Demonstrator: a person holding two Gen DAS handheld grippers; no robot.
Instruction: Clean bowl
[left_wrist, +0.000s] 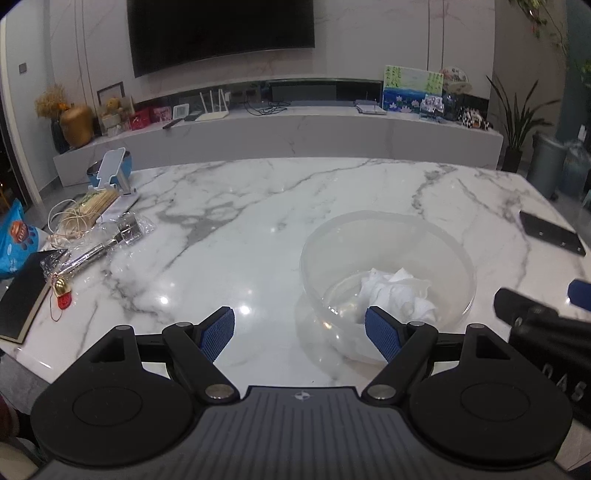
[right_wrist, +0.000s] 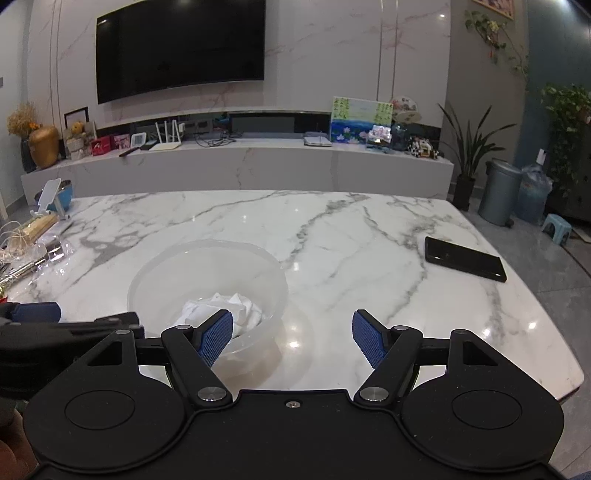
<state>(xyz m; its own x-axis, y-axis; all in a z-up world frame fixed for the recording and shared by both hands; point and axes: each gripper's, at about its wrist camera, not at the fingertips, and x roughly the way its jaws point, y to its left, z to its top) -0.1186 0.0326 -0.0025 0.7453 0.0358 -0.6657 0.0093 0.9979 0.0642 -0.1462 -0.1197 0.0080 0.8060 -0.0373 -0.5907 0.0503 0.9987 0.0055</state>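
While the left wrist view looks forward over a white marble tabletop (left_wrist: 258, 229), the left gripper (left_wrist: 300, 334) hangs just above the surface with its jaws spread wide and nothing between them. A clear plastic bowl (left_wrist: 388, 229) stands upright ahead and to the right of this gripper, mouth facing up; being round, it has no long axis. The gripper's right blue pad (left_wrist: 382, 334) overlaps the bowl's near wall in the picture, though contact cannot be judged. A crumpled white cloth (left_wrist: 397, 291) lies on the bowl's bottom. Further right, the right gripper's black body (left_wrist: 535, 325) enters from the edge. Far left of the gripper sit a black book (left_wrist: 22, 295), a clutter of plastic wrap and sticks (left_wrist: 96, 221), and a phone stand (left_wrist: 114, 173); a black phone (left_wrist: 552, 232) lies far right.

From the right wrist view, the right gripper (right_wrist: 291, 338) is likewise wide apart and empty, held low over the tabletop (right_wrist: 369, 240). The bowl (right_wrist: 207, 254) stands ahead and to its left, upright, with the cloth (right_wrist: 221, 308) inside; the left blue pad (right_wrist: 214, 338) overlaps the bowl's near rim. The left gripper's body (right_wrist: 55, 332) shows at the left edge. The phone (right_wrist: 463, 258) lies flat ahead and to the right, well apart from the bowl.
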